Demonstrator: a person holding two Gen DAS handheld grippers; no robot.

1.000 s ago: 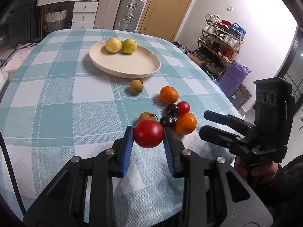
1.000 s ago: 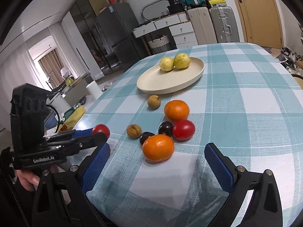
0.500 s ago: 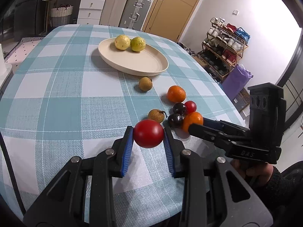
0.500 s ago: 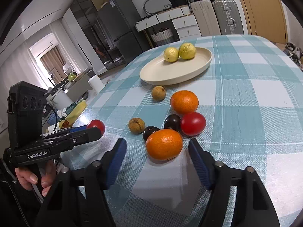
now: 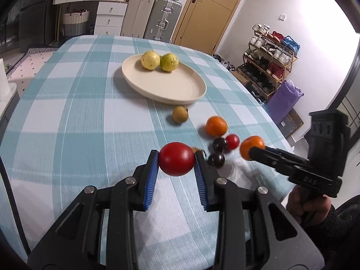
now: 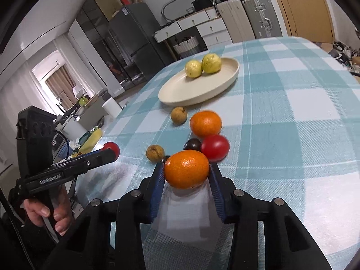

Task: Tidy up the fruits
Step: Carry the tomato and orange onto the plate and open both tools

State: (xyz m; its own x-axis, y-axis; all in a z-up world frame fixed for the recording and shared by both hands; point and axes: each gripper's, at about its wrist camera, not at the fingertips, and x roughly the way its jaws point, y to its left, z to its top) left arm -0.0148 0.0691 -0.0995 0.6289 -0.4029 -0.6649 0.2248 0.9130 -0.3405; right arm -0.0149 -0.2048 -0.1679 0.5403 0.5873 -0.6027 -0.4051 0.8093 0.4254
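Two round fruits are clamped between ribbed blue pads: the left gripper (image 5: 176, 165) pinches a glossy red tomato (image 5: 176, 162), the right gripper (image 6: 186, 175) squeezes a dimpled orange (image 6: 186, 168), both above the checked tablecloth (image 5: 78, 123).

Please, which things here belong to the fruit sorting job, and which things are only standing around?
For the job: red tomato in the left tool; orange in the right tool; second orange; smaller tomato; cream plate with two yellow-green fruits.

Only around: suitcases, shoe rack, woven basket, purple bag.
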